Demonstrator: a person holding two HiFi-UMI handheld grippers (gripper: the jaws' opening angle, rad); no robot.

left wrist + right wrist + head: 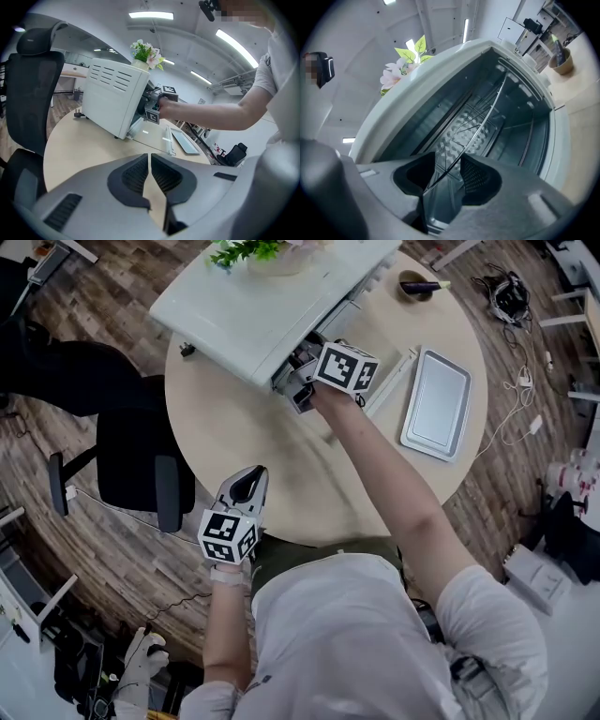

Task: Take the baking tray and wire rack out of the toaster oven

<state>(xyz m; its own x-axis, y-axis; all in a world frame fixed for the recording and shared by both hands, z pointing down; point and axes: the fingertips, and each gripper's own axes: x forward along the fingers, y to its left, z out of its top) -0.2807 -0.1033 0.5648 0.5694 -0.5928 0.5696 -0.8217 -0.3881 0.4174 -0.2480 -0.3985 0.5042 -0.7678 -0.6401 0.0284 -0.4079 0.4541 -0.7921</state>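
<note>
The white toaster oven (pixel 253 306) stands at the back of the round table (pixel 234 427), its glass door (pixel 392 379) folded down. My right gripper (pixel 300 376) reaches level into the oven's mouth. Inside, the wire rack (pixel 480 119) sits in the cavity, and its front wire runs between the pads of my right gripper (pixel 449 171) with a gap on either side. The silver baking tray (pixel 436 401) lies flat on the table to the right of the door. Near the table's front edge my left gripper (pixel 246 482) is shut and holds nothing.
A potted plant (pixel 248 251) stands on top of the oven. A small bowl (pixel 415 285) with a dark item sits at the table's back right. A black office chair (pixel 131 465) is close to the table's left side. Cables (pixel 511 296) lie on the floor at right.
</note>
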